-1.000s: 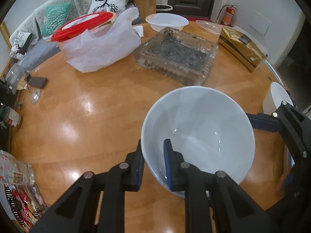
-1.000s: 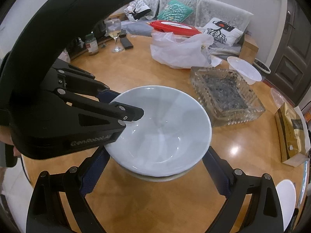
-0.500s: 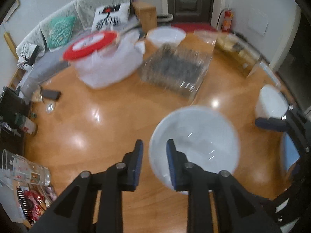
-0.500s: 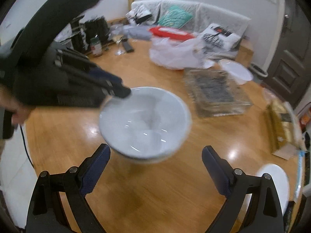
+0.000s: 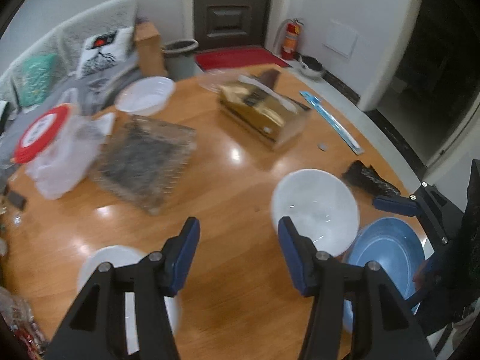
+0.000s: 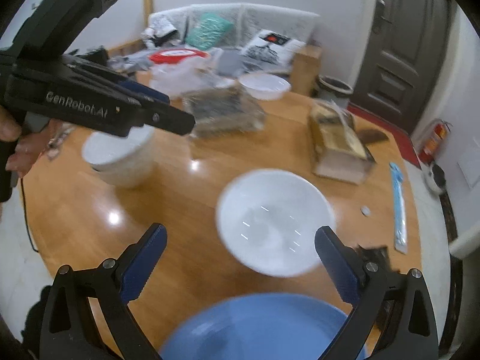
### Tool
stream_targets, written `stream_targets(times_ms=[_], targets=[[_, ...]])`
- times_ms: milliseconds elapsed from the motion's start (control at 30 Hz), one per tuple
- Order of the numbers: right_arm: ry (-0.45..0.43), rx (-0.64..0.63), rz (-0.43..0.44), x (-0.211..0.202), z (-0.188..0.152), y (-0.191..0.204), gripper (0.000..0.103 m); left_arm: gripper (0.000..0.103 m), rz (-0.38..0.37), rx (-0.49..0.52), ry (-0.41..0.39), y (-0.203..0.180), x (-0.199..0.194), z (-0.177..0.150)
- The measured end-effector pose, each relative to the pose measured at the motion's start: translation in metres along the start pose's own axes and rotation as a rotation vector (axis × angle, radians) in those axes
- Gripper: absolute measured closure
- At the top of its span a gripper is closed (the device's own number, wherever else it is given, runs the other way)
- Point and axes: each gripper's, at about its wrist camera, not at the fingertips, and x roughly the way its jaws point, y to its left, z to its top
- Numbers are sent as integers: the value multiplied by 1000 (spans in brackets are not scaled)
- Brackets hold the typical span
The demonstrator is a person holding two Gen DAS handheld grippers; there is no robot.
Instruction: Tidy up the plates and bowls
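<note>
White bowl [image 6: 274, 222] is seen just beyond the blue plate [image 6: 258, 327], nearer the right hand-held gripper [image 6: 240, 264], spread wide, empty; left hand-held gripper [image 5: 237, 258] has just been opening, nothing between.

The left gripper [image 5: 238, 252] no longer pinches the white bowl's [image 5: 120, 273] rim; its jaws have just been opening, with nothing between them. Both views now face another white bowl [image 6: 274, 222] and a blue plate [image 6: 258, 327].
</note>
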Motion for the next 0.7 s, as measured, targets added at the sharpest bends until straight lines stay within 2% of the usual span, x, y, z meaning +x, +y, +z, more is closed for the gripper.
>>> stream_targets(times_ms=[100, 300, 500, 700], targets=[[56, 40, 17, 13, -7, -21, 5, 52, -2, 18, 45, -20, 27, 6], [149, 56, 54, 44, -7, -31, 5, 54, 14, 34, 109, -41, 68, 7], [205, 48, 51, 66, 0, -31, 5, 67, 39, 15, 126, -35, 85, 5], [242, 71, 76, 79, 5, -31, 5, 87, -1, -15, 147, -31, 97, 5]])
